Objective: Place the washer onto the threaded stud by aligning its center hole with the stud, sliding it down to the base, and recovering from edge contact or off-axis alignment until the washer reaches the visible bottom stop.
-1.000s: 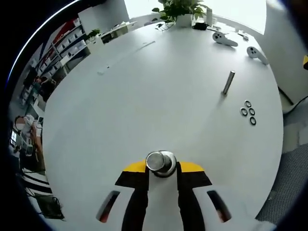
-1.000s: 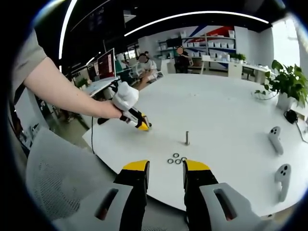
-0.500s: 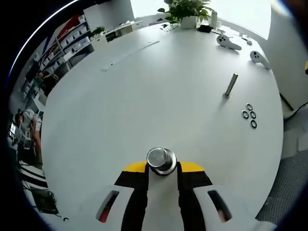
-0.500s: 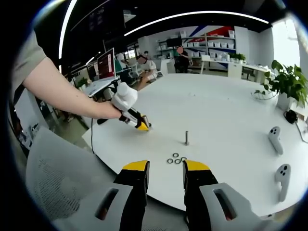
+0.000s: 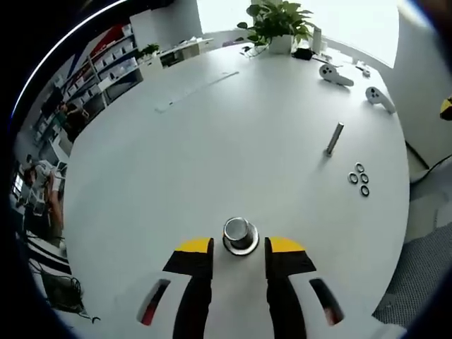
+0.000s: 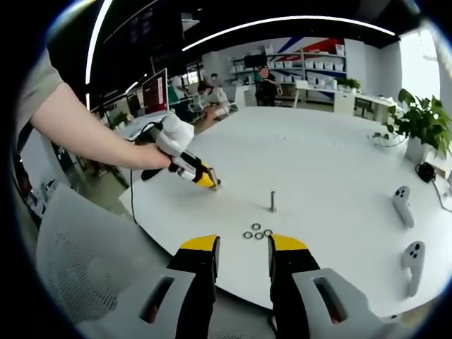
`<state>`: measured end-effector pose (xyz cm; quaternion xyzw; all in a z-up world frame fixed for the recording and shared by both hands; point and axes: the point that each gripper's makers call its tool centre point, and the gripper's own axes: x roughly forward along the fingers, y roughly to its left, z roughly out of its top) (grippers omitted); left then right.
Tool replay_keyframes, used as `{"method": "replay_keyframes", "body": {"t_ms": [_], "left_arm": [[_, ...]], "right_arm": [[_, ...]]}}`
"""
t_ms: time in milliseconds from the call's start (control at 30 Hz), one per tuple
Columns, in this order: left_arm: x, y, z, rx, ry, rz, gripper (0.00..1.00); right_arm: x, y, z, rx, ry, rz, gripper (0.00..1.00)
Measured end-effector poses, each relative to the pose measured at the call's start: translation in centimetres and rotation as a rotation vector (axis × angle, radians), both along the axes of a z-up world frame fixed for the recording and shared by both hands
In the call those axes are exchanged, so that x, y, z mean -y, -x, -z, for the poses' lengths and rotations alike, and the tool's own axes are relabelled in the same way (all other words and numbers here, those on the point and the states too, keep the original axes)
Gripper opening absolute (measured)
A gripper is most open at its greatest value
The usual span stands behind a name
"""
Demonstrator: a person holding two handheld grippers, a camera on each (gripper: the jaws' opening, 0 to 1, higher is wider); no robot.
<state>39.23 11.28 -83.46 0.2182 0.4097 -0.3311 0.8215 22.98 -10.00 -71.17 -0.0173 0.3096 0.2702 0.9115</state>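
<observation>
Three washers (image 6: 257, 232) lie on the tabletop (image 5: 212, 148) beside the upright stud (image 6: 272, 201), untouched. Both grippers' fingers (image 6: 205, 248) are parted and empty; one washer should be pinched by its rim.

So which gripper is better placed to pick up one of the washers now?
Likely the right gripper: it is open, and the washers lie just ahead of its tips, near the stud. The left gripper sits at a metal cylinder, with the washers far to its side.
</observation>
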Motion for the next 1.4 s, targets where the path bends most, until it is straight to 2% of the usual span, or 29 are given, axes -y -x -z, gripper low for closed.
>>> {"method": "replay_keyframes", "body": {"t_ms": [200,400,567,633,800,967,1400], "left_arm": [[-0.2,0.8,-0.7,0.019,0.02,0.011,0.26],[-0.3,2.1,-3.2,0.067,0.067,0.024,0.27],[-0.5,3.0,-5.4,0.099,0.13,-0.005,0.27],[-0.1,3.7,-6.3,0.095,0.181,-0.017,0.24],[0.2,5.1,-7.9,0.131,0.198,0.004,0.25],[0.3,6.3,-8.6,0.139,0.212,0.021,0.24],[-1.3,9.2,-11.3,0.155,0.275,-0.008,0.27]], "right_arm": [[0.0,0.1,0.2,-0.007,0.011,-0.003,0.3],[0.0,0.1,0.1,-0.005,0.014,-0.001,0.3],[0.2,0.1,0.2,-0.007,0.02,0.005,0.3],[0.2,0.2,0.3,-0.01,0.021,0.007,0.3],[0.2,0.2,0.4,-0.013,0.035,0.0,0.3],[0.3,0.2,0.5,-0.019,0.041,0.005,0.3],[0.6,0.2,0.7,-0.015,0.071,0.011,0.3]]}}
